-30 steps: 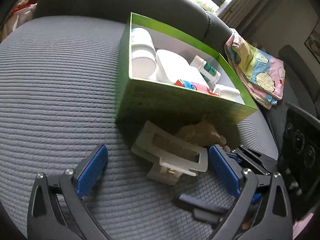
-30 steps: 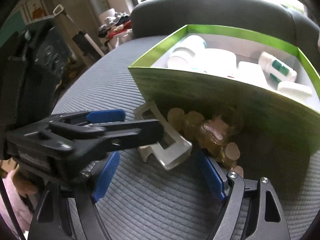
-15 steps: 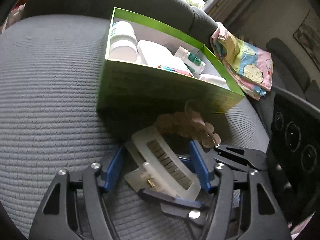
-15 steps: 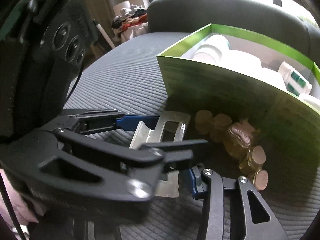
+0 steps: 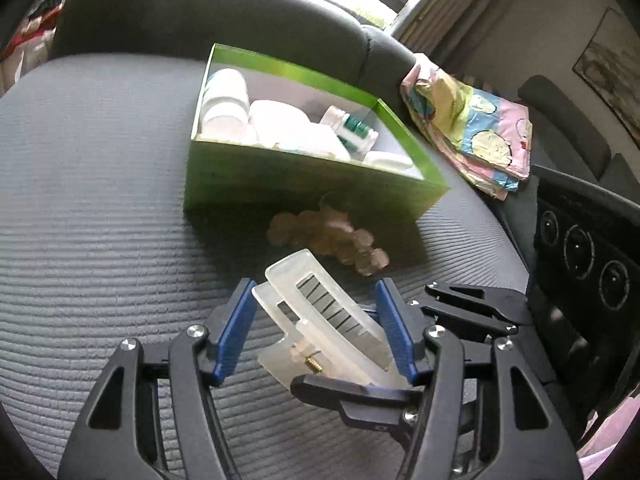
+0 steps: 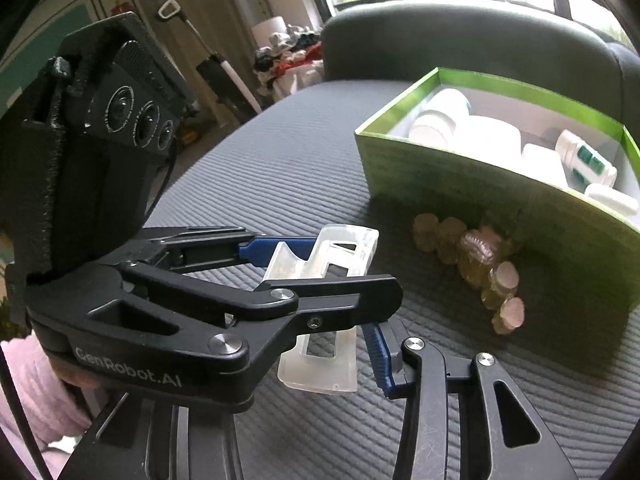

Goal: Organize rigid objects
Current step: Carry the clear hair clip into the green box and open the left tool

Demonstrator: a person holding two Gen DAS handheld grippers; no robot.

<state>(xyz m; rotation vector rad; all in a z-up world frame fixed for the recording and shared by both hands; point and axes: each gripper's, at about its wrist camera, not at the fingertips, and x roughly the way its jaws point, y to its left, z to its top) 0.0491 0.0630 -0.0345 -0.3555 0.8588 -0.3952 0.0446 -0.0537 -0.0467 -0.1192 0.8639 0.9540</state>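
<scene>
Directly beyond the clamped hair clip (image 5: pixel 328 320), an amber clip (image 5: pixel 332 238) fronts the green box (image 5: pixel 312 184).

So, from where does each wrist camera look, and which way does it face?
Left wrist: sits behind the left gripper, low over the grey seat, facing the green box and the seat back; its own two fingers clamp the white hair clip, and the right gripper shows at the right.
Right wrist: sits further right, facing the box's corner; the left gripper fills its left half, and only one own finger shows.
Shared: box, white clip, amber hair clip, seat.
</scene>
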